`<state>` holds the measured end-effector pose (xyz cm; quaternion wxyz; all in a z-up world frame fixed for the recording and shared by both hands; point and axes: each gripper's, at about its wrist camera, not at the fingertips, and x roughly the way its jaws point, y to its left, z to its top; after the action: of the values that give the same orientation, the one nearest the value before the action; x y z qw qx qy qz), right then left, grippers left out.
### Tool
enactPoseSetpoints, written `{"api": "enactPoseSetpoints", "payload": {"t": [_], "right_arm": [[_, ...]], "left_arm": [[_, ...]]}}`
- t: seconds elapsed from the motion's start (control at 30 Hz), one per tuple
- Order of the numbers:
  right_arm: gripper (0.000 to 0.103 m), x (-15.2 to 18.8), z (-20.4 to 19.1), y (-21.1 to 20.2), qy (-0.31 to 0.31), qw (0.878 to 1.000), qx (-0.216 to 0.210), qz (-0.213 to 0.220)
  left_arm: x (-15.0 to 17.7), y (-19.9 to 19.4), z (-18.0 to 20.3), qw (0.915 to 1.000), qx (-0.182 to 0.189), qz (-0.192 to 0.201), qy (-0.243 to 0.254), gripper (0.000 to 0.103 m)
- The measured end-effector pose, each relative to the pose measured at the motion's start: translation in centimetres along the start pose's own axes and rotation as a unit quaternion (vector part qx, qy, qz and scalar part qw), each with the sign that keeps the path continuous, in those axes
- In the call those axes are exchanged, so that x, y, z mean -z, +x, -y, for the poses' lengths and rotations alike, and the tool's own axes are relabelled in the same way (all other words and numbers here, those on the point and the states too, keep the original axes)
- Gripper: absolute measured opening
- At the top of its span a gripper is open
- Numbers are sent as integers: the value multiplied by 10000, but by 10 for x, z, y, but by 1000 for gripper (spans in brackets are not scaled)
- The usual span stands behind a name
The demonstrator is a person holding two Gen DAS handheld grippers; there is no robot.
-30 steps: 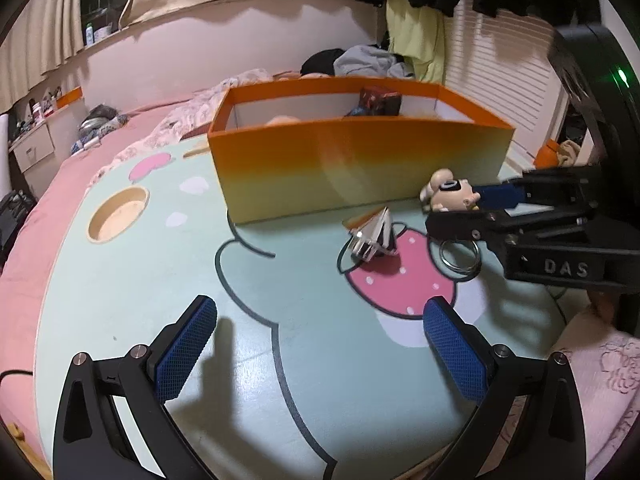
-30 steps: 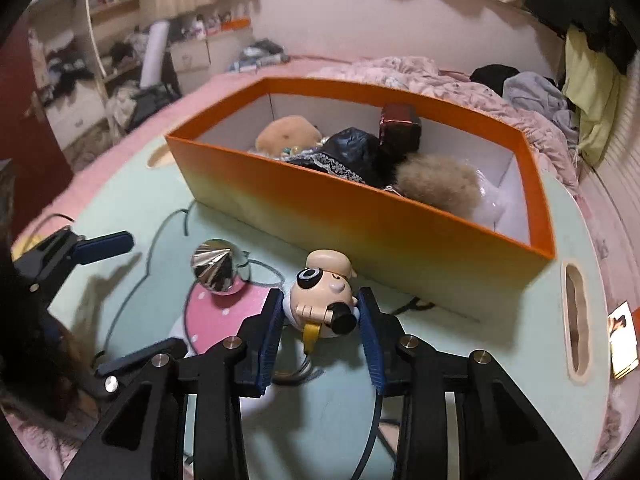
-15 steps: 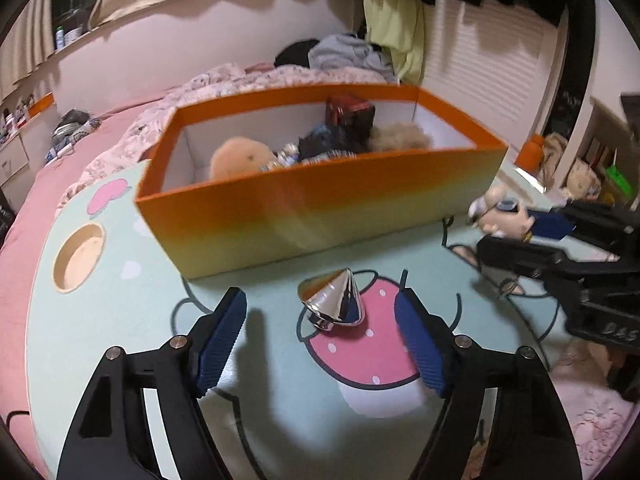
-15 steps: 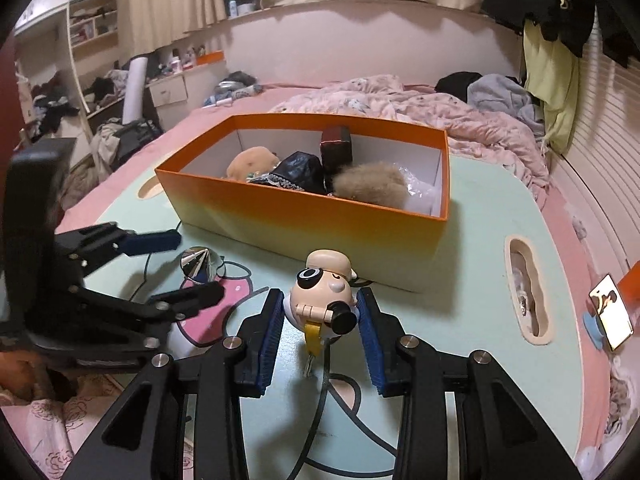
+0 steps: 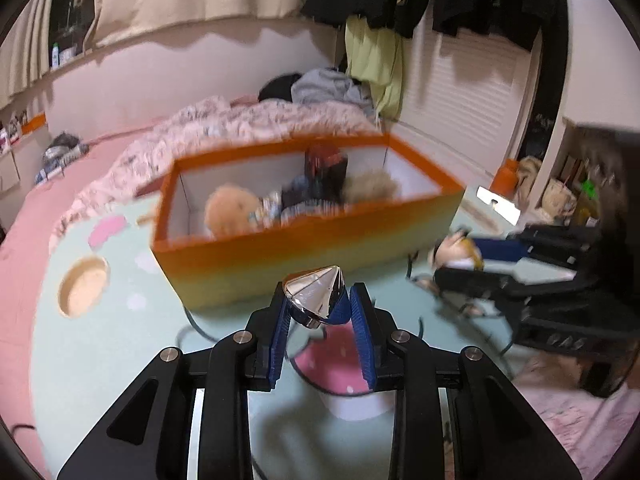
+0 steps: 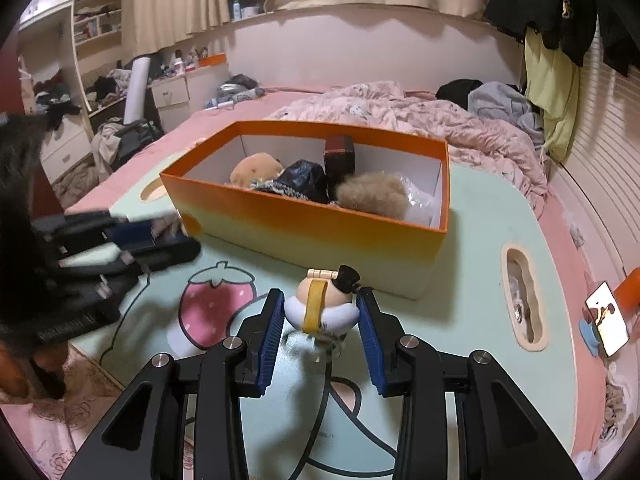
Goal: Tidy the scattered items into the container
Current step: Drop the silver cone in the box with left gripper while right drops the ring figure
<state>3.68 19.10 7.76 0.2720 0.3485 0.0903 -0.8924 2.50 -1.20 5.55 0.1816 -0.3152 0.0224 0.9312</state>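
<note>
An orange box (image 5: 304,248) stands on the mint table (image 5: 108,344) and holds a tan plush, a dark bag, a dark red box and a fluffy ball. My left gripper (image 5: 320,312) is shut on a silver cone (image 5: 316,294), lifted above the table in front of the box. My right gripper (image 6: 320,312) is shut on a small doll keychain (image 6: 320,308), held above the table near the box's (image 6: 320,236) front right corner. The right gripper also shows in the left wrist view (image 5: 480,268), the left one blurred in the right wrist view (image 6: 132,240).
The table (image 6: 472,320) has a strawberry print (image 6: 216,304), a round cutout (image 5: 82,286) at left and a slot cutout (image 6: 522,300) at right. A phone on a stand (image 6: 606,318) sits at the right edge. A bed with a crumpled quilt (image 6: 400,116) lies behind.
My left gripper closed on the silver cone and lifted it off the strawberry print. My right gripper rose and turned with the doll, which now shows its back.
</note>
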Motion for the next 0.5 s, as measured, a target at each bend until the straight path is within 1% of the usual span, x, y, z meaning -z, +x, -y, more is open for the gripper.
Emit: {"api": "enactPoseSetpoints", "payload": {"t": [0.17, 0.27, 0.33, 0.5], "right_arm": [[35, -11, -1, -9, -44, 9999, 8, 162], [35, -18, -2, -15, -87, 9996, 15, 265], [35, -28, -1, -20, -102, 9993, -5, 362], [35, -61, 2, -32, -184, 9971, 41, 735]], "left_arm": [[-28, -17, -3, 9995, -65, 312, 55, 31], [-40, -23, -6, 9990, -22, 441, 42, 31], [-48, -24, -7, 9987, 27, 504, 12, 31], [-76, -19, -10, 9980, -20, 626, 13, 31]]}}
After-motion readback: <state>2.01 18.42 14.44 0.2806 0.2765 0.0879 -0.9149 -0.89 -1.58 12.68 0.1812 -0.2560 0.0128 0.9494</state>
